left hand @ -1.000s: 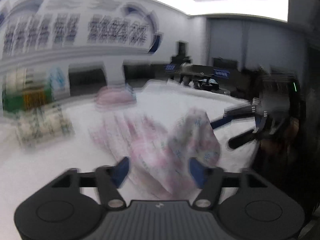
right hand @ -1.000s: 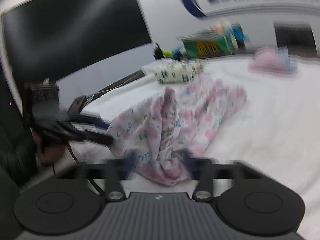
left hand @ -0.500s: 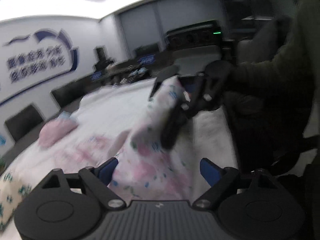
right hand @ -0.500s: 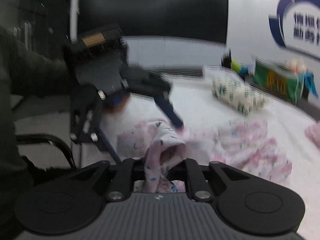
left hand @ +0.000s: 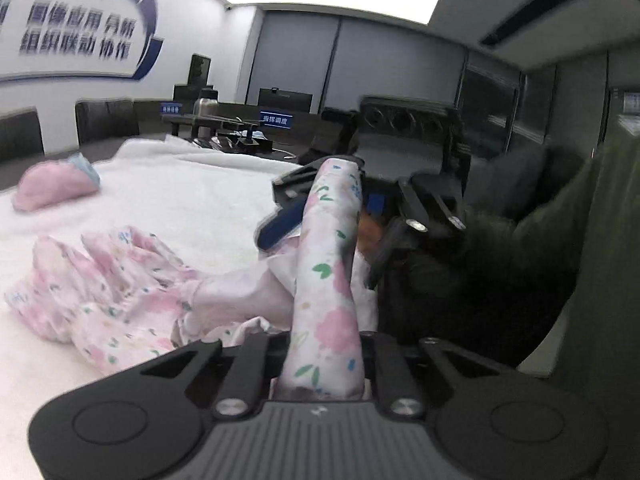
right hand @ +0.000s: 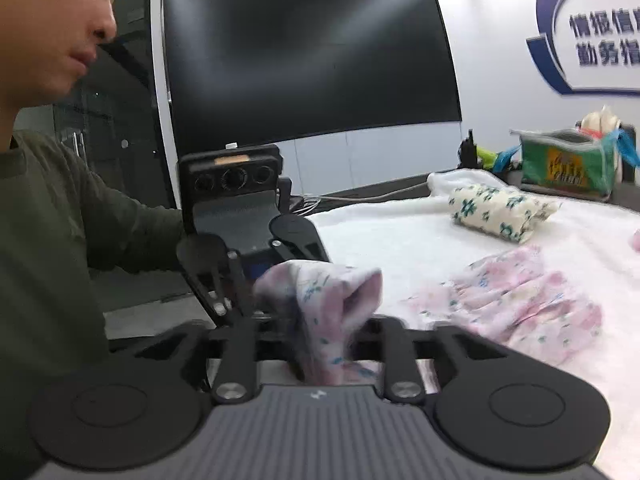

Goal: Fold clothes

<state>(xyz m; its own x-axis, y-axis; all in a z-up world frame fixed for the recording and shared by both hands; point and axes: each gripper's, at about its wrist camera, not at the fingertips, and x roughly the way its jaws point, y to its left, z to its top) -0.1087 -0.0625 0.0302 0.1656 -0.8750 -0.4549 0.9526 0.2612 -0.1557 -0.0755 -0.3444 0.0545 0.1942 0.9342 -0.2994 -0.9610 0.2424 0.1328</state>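
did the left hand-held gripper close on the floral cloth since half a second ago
Yes. The left hand-held gripper was open with the floral cloth ahead; now it is shut on it, the rest trailing on the white blanket.

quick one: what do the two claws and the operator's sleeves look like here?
Both claws are matte black plastic with a ribbed grey-black centre plate, round discs either side and silver pivot screws. The right claw shows blue finger pads; the left claw, seen from the right wrist view, carries a black camera block with three round lenses and an orange strip on top. The sleeves are dark olive green.
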